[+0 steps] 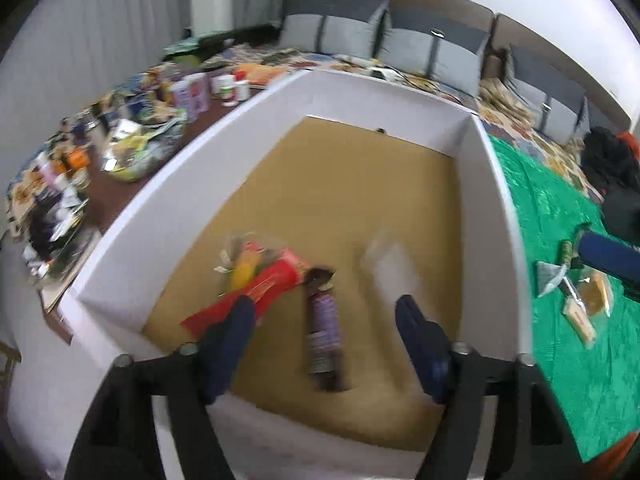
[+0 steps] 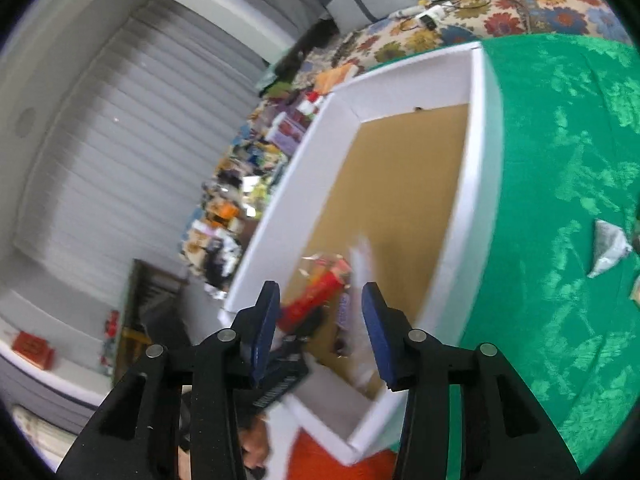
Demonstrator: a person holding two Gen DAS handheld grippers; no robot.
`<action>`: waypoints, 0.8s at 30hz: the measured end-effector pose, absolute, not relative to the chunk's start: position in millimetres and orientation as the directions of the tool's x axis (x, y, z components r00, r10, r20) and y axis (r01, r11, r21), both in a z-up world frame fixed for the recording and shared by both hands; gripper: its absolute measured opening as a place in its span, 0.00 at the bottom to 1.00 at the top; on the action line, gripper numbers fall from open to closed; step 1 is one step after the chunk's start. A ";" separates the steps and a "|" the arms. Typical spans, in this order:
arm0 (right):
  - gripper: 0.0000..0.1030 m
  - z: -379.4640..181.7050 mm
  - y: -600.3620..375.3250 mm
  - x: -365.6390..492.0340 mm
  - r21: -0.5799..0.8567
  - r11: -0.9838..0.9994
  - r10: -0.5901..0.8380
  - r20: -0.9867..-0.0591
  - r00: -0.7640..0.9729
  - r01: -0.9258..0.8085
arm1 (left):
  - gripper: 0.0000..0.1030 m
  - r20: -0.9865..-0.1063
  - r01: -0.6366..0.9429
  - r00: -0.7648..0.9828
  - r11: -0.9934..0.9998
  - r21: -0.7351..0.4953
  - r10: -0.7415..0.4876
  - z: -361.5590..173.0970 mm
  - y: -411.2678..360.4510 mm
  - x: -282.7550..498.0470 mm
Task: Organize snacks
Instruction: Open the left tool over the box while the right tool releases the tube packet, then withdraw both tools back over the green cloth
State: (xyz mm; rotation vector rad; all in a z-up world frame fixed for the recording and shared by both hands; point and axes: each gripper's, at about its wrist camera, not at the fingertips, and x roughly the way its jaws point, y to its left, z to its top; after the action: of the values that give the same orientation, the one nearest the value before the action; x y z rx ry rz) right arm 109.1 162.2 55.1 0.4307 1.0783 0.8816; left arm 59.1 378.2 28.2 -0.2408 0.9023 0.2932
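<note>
Green cloth covers the table, w/ a white box on it. Left gripper hangs open over the box, nothing between its jaws; right gripper likewise open, empty. Inside the box: 1 purple snack tube, 1 red pack, 1 clear wrapper, blurred. Risk, imo: grippers could clip the box wall or each other. Further out on the cloth, approx 3 loose snacks waiting.
</note>
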 end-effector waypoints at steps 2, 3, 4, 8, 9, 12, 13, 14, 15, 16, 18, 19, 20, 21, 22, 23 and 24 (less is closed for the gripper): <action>0.46 50.8 137.1 104.6 0.634 0.639 0.761 -0.605 0.234 -0.437 | 0.74 -0.790 -0.358 0.600 0.925 -0.124 0.126 25.4 380.2 45.9; 0.48 48.9 122.3 100.6 0.592 0.666 0.735 -0.624 0.265 -0.454 | 0.74 -0.786 -0.359 0.607 0.923 -0.143 0.115 26.2 378.0 42.0; 0.54 45.6 103.2 94.4 0.527 0.704 0.696 -0.646 0.314 -0.476 | 0.74 -0.779 -0.351 0.619 0.922 -0.160 0.100 29.5 372.3 37.9; 0.63 19.1 27.1 70.7 0.221 0.865 0.457 -0.719 0.524 -0.451 | 0.76 -0.742 -0.262 0.670 0.943 -0.207 0.023 47.5 329.7 28.1; 0.63 8.0 2.3 65.2 0.142 0.899 0.378 -0.731 0.569 -0.415 | 0.76 -0.734 -0.229 0.679 0.948 -0.222 -0.008 52.9 316.8 28.2; 0.63 -23.4 -70.0 60.6 0.012 0.964 0.180 -0.760 0.624 -0.264 | 0.83 -0.709 -0.092 0.694 0.960 -0.264 -0.129 60.7 263.7 31.8; 0.63 -33.2 -95.8 59.2 -0.016 0.979 0.119 -0.771 0.626 -0.206 | 0.85 -0.705 -0.030 0.688 0.963 -0.267 -0.174 60.1 237.0 35.4; 0.63 -41.0 -119.7 58.1 -0.040 0.988 0.064 -0.777 0.626 -0.151 | 0.89 -0.705 0.004 0.681 0.964 -0.266 -0.197 58.6 221.9 39.2; 0.63 -49.4 -146.7 56.4 -0.064 0.994 0.006 -0.781 0.624 -0.090 | 0.92 -0.711 0.042 0.667 0.964 -0.262 -0.223 54.0 202.3 43.8; 0.63 -52.8 -160.9 54.8 -0.075 0.996 -0.023 -0.784 0.620 -0.057 | 0.92 -0.728 0.073 0.644 0.966 -0.247 -0.234 44.3 178.7 49.1; 0.63 -63.1 -193.1 57.5 -0.083 0.997 -0.070 -0.797 0.600 0.006 | 0.93 -0.768 0.098 0.599 0.973 -0.210 -0.227 21.9 144.6 63.1; 0.63 -65.2 -203.4 58.3 -0.083 0.996 -0.079 -0.802 0.592 0.021 | 0.92 -0.787 0.099 0.577 0.976 -0.195 -0.216 10.6 132.3 70.3; 0.63 -68.1 -215.2 60.2 -0.083 0.996 -0.088 -0.804 0.588 0.036 | 0.92 -0.807 0.091 0.555 0.979 -0.181 -0.201 -1.8 122.6 77.7; 0.65 -68.4 -222.3 65.2 -0.084 0.995 -0.097 -0.807 0.583 0.049 | 0.92 -0.821 0.080 0.539 0.982 -0.171 -0.187 -11.6 116.2 83.9; 0.66 -71.6 -227.8 69.4 -0.084 0.995 -0.103 -0.811 0.576 0.059 | 0.92 -0.833 0.066 0.525 0.984 -0.164 -0.174 -22.5 110.2 91.8; 0.66 -75.7 -235.7 74.7 -0.082 0.994 -0.108 -0.815 0.569 0.072 | 0.92 -0.842 0.051 0.517 0.987 -0.152 -0.157 -31.6 105.3 99.3; 0.66 -79.6 -241.9 79.8 -0.079 0.993 -0.112 -0.818 0.564 0.083 | 0.92 -0.846 0.038 0.515 0.990 -0.138 -0.138 -38.0 102.2 105.6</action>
State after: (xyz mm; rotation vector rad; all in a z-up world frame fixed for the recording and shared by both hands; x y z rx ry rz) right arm 79.8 -241.9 -79.6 -0.0333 0.9643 -0.1148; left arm 105.6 102.2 -38.0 -0.1063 1.0247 -0.1060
